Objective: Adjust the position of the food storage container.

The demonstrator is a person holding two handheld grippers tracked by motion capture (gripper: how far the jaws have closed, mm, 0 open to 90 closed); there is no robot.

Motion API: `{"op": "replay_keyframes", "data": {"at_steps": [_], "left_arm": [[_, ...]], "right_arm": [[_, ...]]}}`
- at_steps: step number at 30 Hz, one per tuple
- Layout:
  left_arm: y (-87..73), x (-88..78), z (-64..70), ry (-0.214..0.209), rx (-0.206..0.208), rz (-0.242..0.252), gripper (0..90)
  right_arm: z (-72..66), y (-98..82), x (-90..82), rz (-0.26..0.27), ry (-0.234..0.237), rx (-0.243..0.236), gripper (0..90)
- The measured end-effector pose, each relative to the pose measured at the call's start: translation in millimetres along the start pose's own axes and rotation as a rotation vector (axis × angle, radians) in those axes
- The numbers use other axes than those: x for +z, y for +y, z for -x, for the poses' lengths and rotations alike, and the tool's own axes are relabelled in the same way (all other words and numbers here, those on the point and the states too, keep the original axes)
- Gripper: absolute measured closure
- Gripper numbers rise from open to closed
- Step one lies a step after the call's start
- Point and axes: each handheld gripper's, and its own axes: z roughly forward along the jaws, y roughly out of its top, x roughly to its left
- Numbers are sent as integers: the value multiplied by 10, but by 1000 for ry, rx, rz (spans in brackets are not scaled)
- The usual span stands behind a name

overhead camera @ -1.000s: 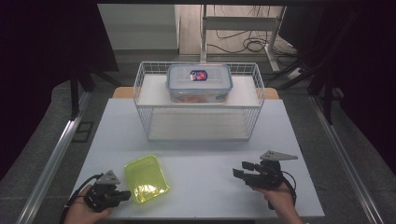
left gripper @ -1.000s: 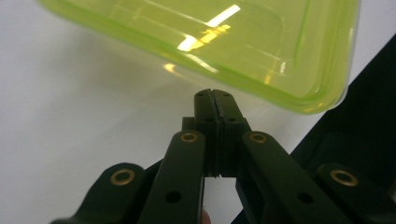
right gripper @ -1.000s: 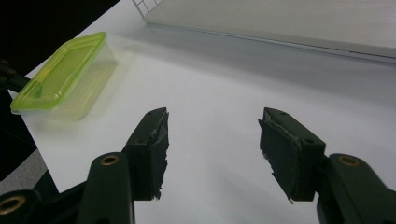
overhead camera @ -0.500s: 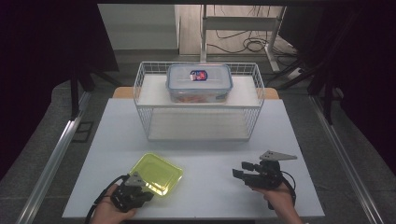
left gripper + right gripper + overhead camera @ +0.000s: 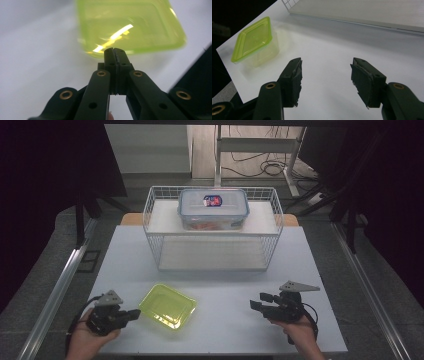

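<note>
From the high view we find the yellow-green tub point(image 5: 167, 306) near the table's point(image 5: 225, 275) front edge, its long axis skewed, running from front right to back left. The left gripper point(image 5: 131, 314), jaws shut, sits just beside its left corner; the right gripper point(image 5: 256, 304) stands well apart, bare table between. A wire basket point(image 5: 150, 227) behind holds a lidded clear box point(image 5: 213, 208) with reddish contents.

In the left gripper view we see closed jaws before the tub point(image 5: 130, 26), which holds nothing.

In the right gripper view, jaws parted, gripping nothing; tub point(image 5: 254, 41) far left.
</note>
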Motion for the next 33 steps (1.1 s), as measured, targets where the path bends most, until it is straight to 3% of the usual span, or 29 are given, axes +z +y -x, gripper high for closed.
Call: {"op": "replay_keyframes", "data": {"at_steps": [5, 8, 11, 12, 18, 22, 26, 33], "left_arm": [[166, 111, -290, 49, -39, -38, 900], [192, 260, -434, 8, -77, -59, 900], [169, 341, -451, -15, -80, -86, 900], [159, 351, -442, -36, -82, -84, 900], [143, 346, -383, -54, -68, -79, 900], [139, 364, -293, -66, -47, -90, 900], [158, 395, -172, -119, -37, -85, 900], [234, 514, 28, -136, -3, -103, 900]], "right_arm": [[2, 0, 10, -6, 0, 5, 415], [3, -2, 5, -7, 1, 5, 412], [12, 0, -4, -2, 1, 4, 412], [15, -1, -6, -3, 0, 5, 412], [21, -1, -13, 2, -5, 7, 412], [5, 9, -16, 4, -4, 10, 411], [7, 2, -8, 1, -4, 12, 411], [0, 5, -14, 1, -2, 12, 411]]}}
